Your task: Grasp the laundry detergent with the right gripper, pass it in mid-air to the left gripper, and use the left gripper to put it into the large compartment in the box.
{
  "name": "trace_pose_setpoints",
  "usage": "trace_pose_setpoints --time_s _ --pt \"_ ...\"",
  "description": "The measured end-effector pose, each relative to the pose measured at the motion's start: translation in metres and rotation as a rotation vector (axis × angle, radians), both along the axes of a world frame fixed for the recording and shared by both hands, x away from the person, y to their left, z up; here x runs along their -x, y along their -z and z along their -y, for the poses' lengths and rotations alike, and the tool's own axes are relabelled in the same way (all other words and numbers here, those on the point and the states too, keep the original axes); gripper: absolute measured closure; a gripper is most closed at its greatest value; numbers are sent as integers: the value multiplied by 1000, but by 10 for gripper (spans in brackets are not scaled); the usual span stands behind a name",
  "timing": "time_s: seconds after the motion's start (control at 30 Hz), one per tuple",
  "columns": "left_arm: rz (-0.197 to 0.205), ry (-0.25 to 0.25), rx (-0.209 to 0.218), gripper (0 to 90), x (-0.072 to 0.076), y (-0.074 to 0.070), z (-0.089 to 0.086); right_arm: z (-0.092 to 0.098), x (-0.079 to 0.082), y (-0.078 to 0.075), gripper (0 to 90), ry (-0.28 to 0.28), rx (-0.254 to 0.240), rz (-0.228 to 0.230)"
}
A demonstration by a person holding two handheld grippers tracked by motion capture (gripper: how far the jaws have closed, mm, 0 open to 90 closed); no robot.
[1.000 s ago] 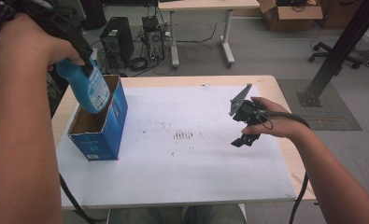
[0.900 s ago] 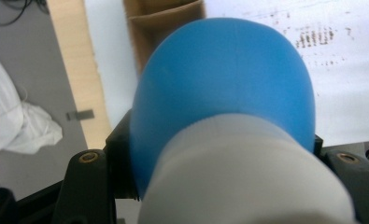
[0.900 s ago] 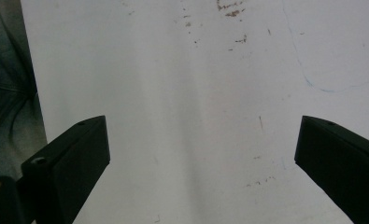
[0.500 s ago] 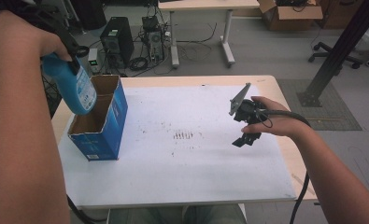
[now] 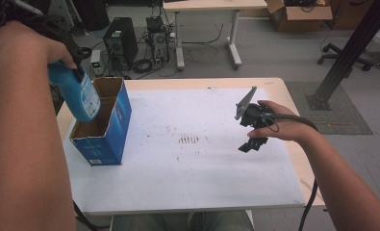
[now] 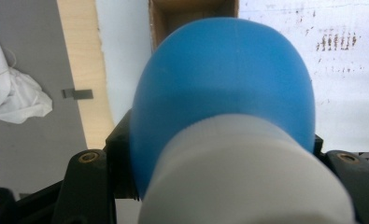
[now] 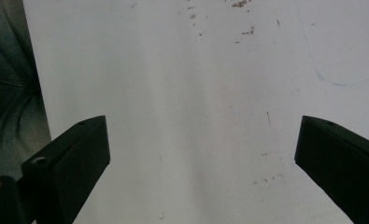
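Note:
A blue bottle [image 5: 77, 96] with a white label hangs tilted over the left side of an open blue cardboard box [image 5: 106, 137]. My left gripper [image 5: 72, 65] is shut on the bottle's upper part. In the left gripper view, the bottle [image 6: 219, 84] and its white cap [image 6: 247, 172] sit close between the jaws of the left gripper [image 6: 215, 154], with the box's brown inside [image 6: 191, 11] beyond. My right gripper [image 5: 252, 144] hovers open over the right part of the white sheet [image 5: 192, 168]. Nothing lies between the wide-apart jaws of the right gripper [image 7: 201, 158].
The white sheet [image 7: 196, 70] carries small brown marks [image 5: 190, 139] at its middle. The wooden table edge [image 5: 293, 96] frames it. On the floor behind stand a computer tower [image 5: 118, 41], a second table [image 5: 207, 7], a cardboard box [image 5: 298, 12] and a black post [image 5: 351, 48].
The left gripper has carried the bottle leftward from over the box's opening and slightly down, toward the box's left wall. The right gripper has stayed put.

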State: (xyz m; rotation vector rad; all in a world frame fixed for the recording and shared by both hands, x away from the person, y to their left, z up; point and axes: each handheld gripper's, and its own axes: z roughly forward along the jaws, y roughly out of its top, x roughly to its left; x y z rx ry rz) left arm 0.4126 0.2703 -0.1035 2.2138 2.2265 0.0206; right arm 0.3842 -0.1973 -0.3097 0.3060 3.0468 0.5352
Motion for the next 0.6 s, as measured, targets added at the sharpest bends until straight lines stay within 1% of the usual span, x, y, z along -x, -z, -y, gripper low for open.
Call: trace_pose_setpoints --time_s 0.2,0.27,0.43,0.6 --pt "-9 -2 -1 387 -6 13 -3 0 0 3 36 4 2 -5" --pt "-13 -8 2 387 -7 20 -4 0 0 4 36 6 -4 -5" --pt "-29 -7 18 386 -10 39 -8 1 0 4 36 7 2 -9" --pt "-37 -8 15 386 -11 52 -11 1 0 4 36 2 4 -12"
